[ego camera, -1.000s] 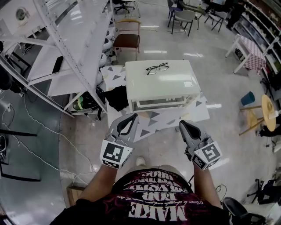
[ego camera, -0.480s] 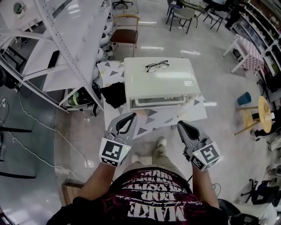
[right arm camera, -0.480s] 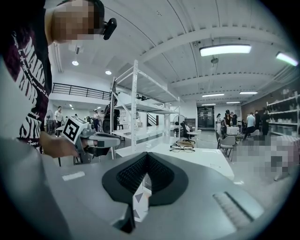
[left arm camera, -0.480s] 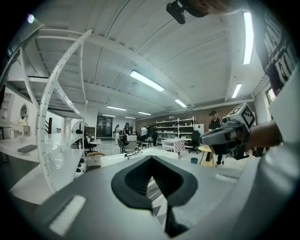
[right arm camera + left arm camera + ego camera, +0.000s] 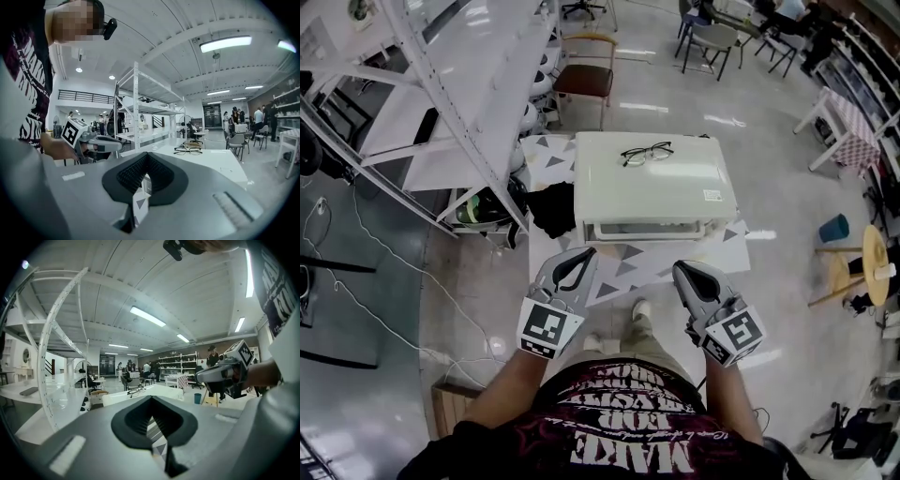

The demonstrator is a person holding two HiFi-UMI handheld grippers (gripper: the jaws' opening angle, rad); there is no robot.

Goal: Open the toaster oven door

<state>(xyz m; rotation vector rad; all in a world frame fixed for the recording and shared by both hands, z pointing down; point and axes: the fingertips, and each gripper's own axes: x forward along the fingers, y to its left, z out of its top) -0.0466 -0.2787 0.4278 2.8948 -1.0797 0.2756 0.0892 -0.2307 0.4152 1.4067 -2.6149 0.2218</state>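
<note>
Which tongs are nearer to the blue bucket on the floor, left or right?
Right. The right tongs are before the right part of the toaster oven, on the side of the blue bucket. The left tongs are farther off, near its left front corner.

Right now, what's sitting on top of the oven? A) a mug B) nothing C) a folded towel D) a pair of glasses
D: in the head view a pair of dark-framed glasses lies on the flat white top of the toaster oven, towards its far edge.
</note>
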